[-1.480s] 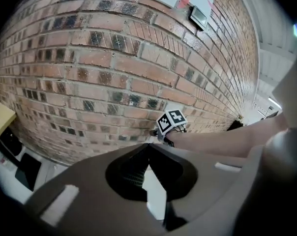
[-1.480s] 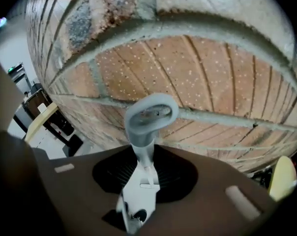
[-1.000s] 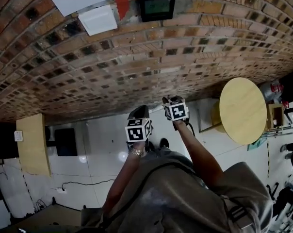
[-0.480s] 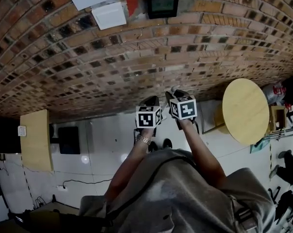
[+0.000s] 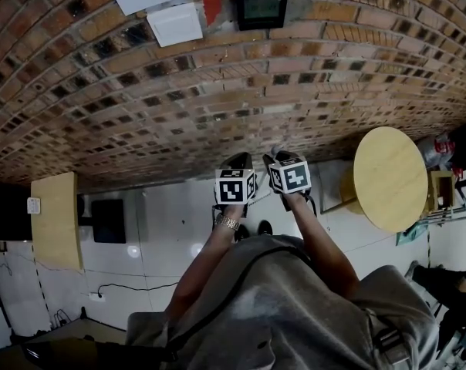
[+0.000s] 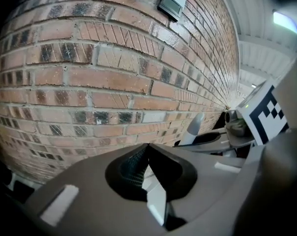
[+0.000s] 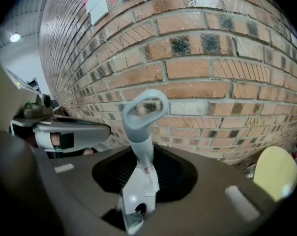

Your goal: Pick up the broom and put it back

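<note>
left tool (image 6: 147, 146): jaws together | right tool (image 7: 140, 154): jaws clamped, gripping | side by side, arms outstretched

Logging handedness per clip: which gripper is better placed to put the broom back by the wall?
Right. The right gripper is shut on the broom handle, loop end up, facing the brick wall. The left gripper has its jaws together on nothing, so it would probably have to take hold first.
</note>
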Available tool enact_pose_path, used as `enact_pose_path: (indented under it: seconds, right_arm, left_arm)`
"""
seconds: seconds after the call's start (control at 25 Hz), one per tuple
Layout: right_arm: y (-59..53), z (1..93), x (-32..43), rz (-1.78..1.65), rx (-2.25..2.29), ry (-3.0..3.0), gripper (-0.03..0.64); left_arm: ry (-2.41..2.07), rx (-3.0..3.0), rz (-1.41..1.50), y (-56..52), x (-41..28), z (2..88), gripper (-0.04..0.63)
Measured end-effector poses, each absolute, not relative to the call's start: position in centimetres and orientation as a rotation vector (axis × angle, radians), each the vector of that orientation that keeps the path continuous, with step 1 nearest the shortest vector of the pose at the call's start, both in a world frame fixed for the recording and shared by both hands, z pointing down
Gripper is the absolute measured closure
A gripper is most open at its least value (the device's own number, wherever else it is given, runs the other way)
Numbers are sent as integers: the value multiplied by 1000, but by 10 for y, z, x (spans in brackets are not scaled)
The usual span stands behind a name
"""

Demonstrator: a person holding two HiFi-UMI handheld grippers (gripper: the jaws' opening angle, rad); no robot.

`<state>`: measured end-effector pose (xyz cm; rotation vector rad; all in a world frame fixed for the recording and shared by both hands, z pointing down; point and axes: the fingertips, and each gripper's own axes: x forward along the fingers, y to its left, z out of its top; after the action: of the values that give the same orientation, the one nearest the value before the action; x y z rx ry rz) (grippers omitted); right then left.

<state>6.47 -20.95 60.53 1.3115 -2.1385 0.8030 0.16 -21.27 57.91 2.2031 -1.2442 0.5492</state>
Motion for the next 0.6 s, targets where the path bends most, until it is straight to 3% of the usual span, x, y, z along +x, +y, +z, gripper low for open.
enact_pose_path:
  seconds: [0.6]
  right_arm:
    - [-277, 789, 62, 859, 1171, -1927, 515]
  left_arm:
    - [-1373, 2045, 628, -190, -51, 605, 620]
